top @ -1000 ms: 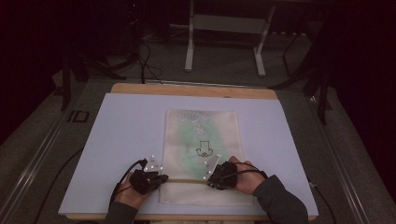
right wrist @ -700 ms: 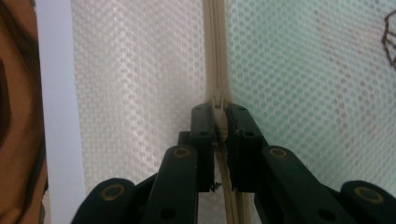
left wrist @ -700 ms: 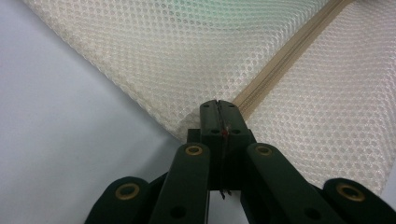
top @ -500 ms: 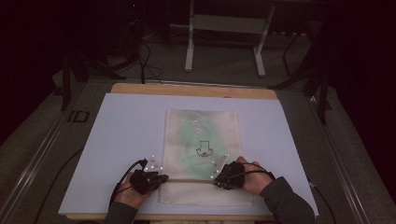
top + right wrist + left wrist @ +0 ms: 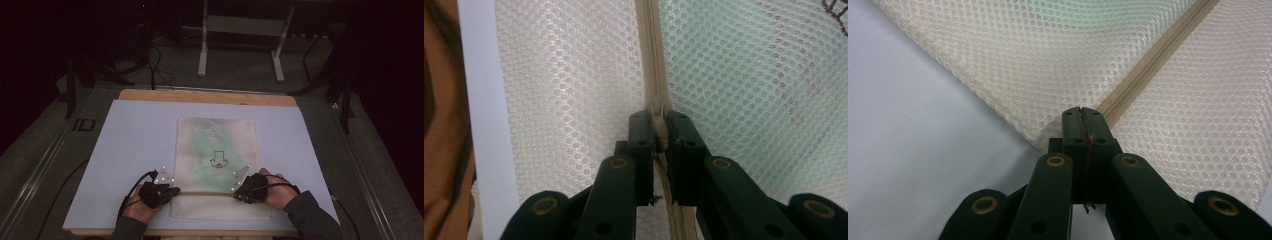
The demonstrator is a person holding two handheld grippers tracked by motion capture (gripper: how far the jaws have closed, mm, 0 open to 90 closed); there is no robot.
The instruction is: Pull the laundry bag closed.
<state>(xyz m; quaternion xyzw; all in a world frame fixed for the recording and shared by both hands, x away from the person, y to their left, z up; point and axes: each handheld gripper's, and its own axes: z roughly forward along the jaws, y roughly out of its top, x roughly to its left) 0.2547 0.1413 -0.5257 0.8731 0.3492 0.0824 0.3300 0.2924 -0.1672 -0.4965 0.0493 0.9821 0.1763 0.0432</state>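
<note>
At the near edge of the table (image 5: pixel 125 150), around six o'clock in the high view, I have both hands on the mesh bag (image 5: pixel 216 145). My left gripper (image 5: pixel 167 191) sits at about seven o'clock, at the bag's left border, and in the left gripper view (image 5: pixel 1081 111) its jaws are pressed tight together on the end of the zipper (image 5: pixel 1153 57), right where the mesh edge meets the white table sheet. My right gripper (image 5: pixel 239 192) is at about five o'clock, and in the right gripper view (image 5: pixel 659 116) its jaws are pinched on the small pale zipper pull (image 5: pixel 657 111), with the zipper tape running on toward twelve o'clock between the mesh panels.

The zipper crosses the bag from side to side near its lower end, between my two grippers. The bag itself lies flat in the middle of the table, long side running toward twelve o'clock, with something green (image 5: pixel 205 155) showing through the mesh and a small dark printed mark (image 5: pixel 217 160) above the zipper line.

Beyond the bag, the wooden rim of the table shows at twelve o'clock, and behind it a pale metal stand (image 5: pixel 240 30) rests on the dark floor
</note>
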